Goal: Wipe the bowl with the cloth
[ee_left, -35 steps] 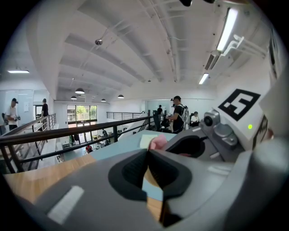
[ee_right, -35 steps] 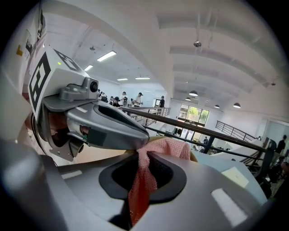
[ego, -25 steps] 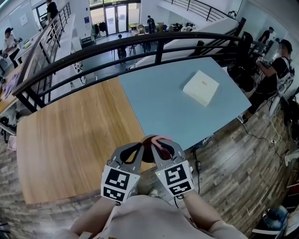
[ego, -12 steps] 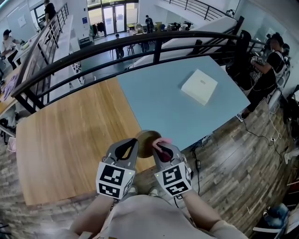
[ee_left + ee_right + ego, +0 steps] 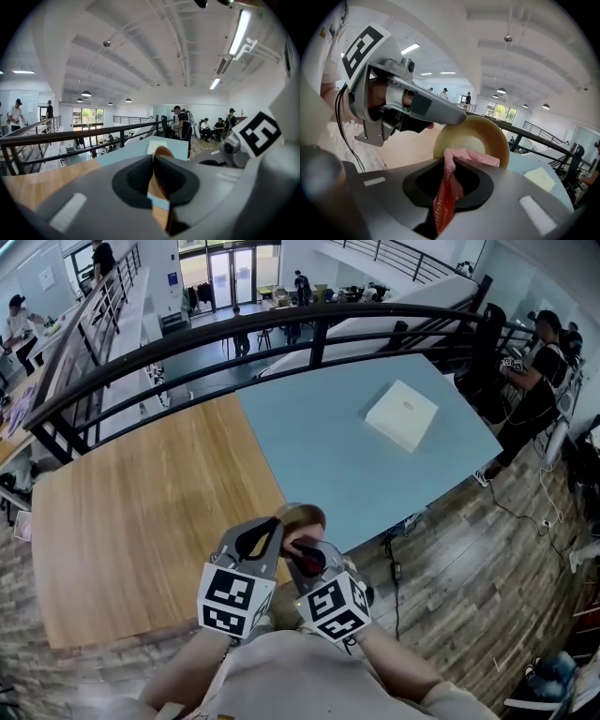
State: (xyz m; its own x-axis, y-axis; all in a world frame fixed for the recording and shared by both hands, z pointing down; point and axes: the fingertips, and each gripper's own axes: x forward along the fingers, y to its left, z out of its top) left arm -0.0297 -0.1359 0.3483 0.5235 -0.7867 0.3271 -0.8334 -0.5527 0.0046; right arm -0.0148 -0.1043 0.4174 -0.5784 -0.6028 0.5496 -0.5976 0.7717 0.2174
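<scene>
Two grippers engaged: left gripper (image 5: pixel 269 532) clamped on bowl (image 5: pixel 485 131) rim, bowl held aloft above table (image 5: pixel 141 521) near edge; right gripper (image 5: pixel 451 177) pinched on cloth (image 5: pixel 471 157), pressed inside bowl. Risk judged: bowl levered from thin rim grip if wiped hard.

The right hand-held gripper (image 5: pixel 309 551) was swung leftward and tilted, and its marker cube was brought closer to the left hand-held gripper (image 5: pixel 274 531). The cloth (image 5: pixel 307 561) was drawn down from the upper edge of the bowl (image 5: pixel 302 515) toward the person. The bowl was raised slightly.
</scene>
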